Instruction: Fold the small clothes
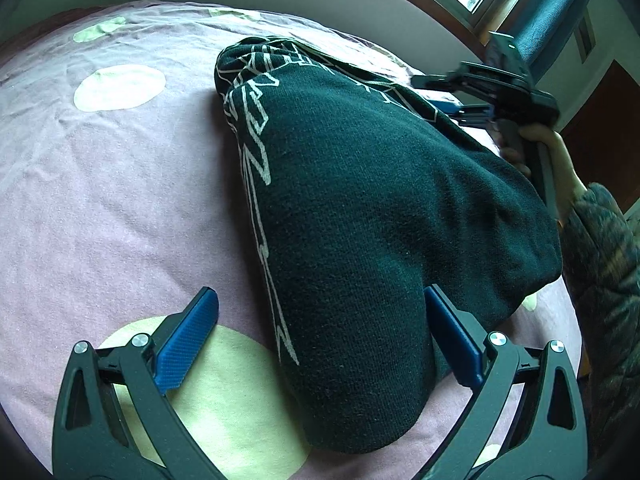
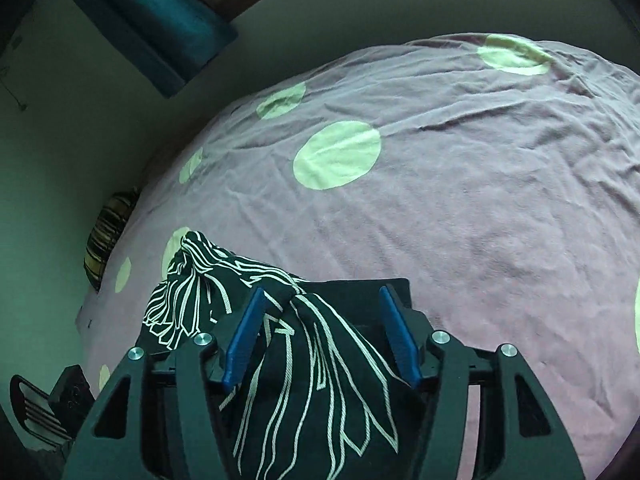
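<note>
Right gripper (image 2: 322, 334) at the bottom of its own view stands spread, its blue pads on either side of a bunched ridge of the dark garment (image 1: 360, 208) without pinching it; should it pull away now, the loose fold could slump open. Left gripper (image 1: 320, 344) at the bottom of its view is spread too, the garment's rounded end between its fingers, apparently ungripped. The garment lies mid-frame on the spotted purple bedspread (image 2: 480, 200), and dragging could rumple both.

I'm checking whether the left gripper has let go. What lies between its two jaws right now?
In the left wrist view, the dark garment lies between the open jaws of the left gripper, on the pink bedsheet.
</note>
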Action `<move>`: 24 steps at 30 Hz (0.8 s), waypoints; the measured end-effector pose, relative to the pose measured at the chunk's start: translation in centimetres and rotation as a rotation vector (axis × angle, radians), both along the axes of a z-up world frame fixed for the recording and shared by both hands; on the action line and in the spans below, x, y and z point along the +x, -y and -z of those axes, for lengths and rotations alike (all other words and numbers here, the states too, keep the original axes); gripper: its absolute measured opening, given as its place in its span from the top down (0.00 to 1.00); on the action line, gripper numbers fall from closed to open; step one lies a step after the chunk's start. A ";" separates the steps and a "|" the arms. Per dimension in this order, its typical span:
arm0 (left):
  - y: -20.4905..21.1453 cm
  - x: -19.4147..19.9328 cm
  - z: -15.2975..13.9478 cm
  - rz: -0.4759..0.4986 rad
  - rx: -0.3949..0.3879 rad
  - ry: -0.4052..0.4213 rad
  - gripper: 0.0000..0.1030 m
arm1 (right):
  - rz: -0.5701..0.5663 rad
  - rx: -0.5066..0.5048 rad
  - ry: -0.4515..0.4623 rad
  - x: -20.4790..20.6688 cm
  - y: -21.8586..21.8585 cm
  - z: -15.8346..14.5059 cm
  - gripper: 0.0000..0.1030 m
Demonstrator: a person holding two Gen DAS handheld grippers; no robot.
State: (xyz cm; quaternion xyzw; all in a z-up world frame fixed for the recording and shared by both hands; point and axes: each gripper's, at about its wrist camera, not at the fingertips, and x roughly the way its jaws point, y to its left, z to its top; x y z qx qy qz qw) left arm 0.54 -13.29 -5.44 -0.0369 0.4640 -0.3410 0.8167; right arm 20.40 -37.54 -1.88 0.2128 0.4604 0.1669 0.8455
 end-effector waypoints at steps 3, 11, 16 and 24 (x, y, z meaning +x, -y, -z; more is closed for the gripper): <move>-0.1 0.1 0.1 0.002 -0.005 -0.004 0.02 | -0.083 -0.026 -0.021 0.6 -2.0 0.3 0.86; -0.3 0.6 0.6 0.007 -0.025 -0.005 0.02 | 0.072 0.056 -0.088 0.7 1.9 3.5 0.87; -0.3 0.6 0.6 0.011 -0.027 0.002 0.02 | 0.067 0.037 -0.083 1.1 1.4 1.8 0.79; 0.3 -0.2 0.9 0.008 -0.024 0.017 0.02 | -0.059 0.032 0.020 4.6 -5.0 -4.2 0.45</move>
